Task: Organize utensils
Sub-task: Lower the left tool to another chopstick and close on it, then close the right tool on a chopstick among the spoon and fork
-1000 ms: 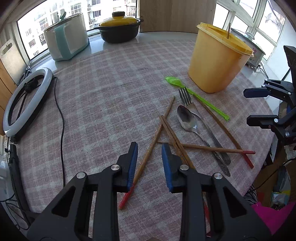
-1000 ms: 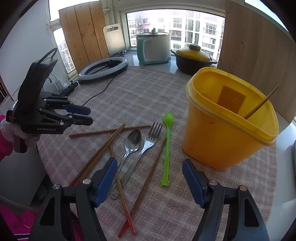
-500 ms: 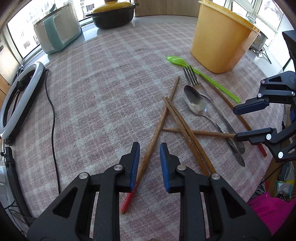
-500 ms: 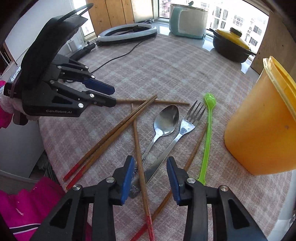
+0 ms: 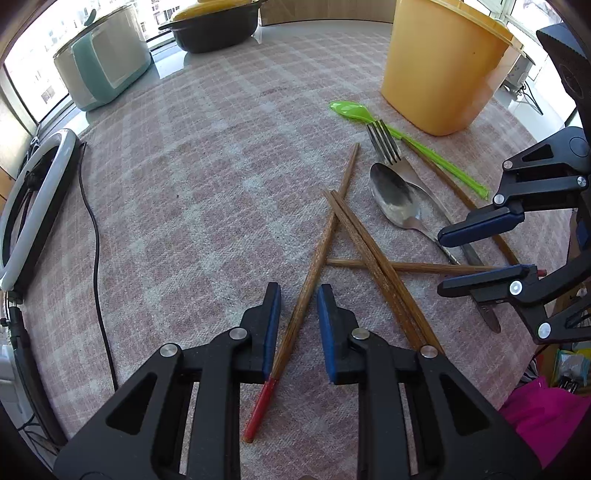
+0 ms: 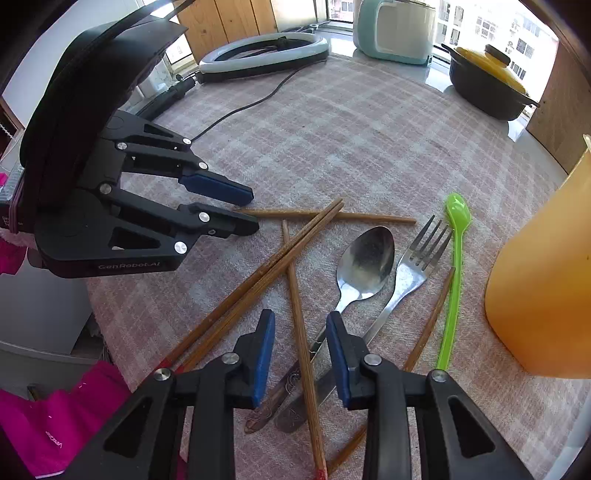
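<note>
both grippers, left gripper [image 5: 298, 325] & right gripper [image 6: 300, 350], are matte black plastic w/ blue rubber pads on the fingers [image 5: 271, 325], silver round screws at the joints, triangular cut-outs in the arms. white "genrobot.ai" lettering on the left body. bright pink sleeve [image 6: 48, 424] behind.

Daylight is pouring through the windows [image 6: 476, 22] onto a table covered by a pink checked cloth [image 5: 192, 192]; wooden panels [image 6: 225, 18] are standing by the glass, apartment blocks are showing outside, and a grey sill [image 5: 317, 31] is running behind the table
</note>
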### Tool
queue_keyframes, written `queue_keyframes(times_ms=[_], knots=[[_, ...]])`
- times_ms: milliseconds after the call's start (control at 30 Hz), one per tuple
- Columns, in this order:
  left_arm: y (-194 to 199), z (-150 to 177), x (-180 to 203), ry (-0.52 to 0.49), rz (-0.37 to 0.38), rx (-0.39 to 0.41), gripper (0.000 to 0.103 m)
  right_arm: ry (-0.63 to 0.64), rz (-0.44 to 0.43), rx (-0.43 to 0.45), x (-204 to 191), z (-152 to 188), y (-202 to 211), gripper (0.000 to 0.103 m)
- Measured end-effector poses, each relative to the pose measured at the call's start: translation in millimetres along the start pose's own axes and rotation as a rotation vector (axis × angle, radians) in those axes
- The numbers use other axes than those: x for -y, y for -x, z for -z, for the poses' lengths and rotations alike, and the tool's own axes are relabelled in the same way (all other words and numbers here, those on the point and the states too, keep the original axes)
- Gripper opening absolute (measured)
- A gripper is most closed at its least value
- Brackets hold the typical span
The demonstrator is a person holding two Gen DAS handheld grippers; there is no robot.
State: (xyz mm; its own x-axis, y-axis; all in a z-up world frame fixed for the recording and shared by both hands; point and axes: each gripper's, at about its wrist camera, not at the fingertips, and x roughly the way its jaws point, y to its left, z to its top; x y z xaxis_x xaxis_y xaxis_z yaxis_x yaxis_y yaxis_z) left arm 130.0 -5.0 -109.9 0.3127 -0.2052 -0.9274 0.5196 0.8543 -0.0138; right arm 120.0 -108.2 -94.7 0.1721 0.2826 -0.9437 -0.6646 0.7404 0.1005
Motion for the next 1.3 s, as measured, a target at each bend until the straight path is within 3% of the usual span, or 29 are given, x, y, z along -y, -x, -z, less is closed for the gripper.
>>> queue_keyframes(times_ms=[100,400,500,700,1000,1100,1167,1300], knots=[[-2.6,-4.6,0.3,-0.016,-0.006,-0.004,0.010,0.025,0.017,-0.021,-3.9,-4.2,-6.6,0.027],[-1.6,-4.6,-8.8,0.027,0.017,0.006,0.006,0.076,0.055,-0.072,-9.5,-13.5,-20.7,0.016],[-0.3,-3.3,-16.7,0.064,0.035,0.013,0.005,0.080,0.059,-0.080,-10.3,-14.9,-21.0,0.008],[2.9,1.8,-26.8,0.114,0.054,0.016,0.005,0.031,0.022,-0.062,-2.5,-14.5,-16.4,0.004],[3.6,5.2,-23.0,0.072,0.010,-0.018,0.005,-0.111,-0.014,-0.027,26.5,-4.5,-7.4,0.003],[-0.7,-4.4,-22.8,0.077,0.006,-0.032,0.017,-0.139,-0.014,-0.025,32.2,-2.2,-6.2,0.003],[-5.6,-14.0,-23.2,0.083,0.015,-0.033,0.033,-0.149,-0.009,-0.019,33.6,-1.6,-4.8,0.003],[-12.9,-29.8,-20.6,0.060,-0.007,-0.022,0.029,-0.159,-0.002,-0.005,33.6,-2.3,-2.1,0.003]])
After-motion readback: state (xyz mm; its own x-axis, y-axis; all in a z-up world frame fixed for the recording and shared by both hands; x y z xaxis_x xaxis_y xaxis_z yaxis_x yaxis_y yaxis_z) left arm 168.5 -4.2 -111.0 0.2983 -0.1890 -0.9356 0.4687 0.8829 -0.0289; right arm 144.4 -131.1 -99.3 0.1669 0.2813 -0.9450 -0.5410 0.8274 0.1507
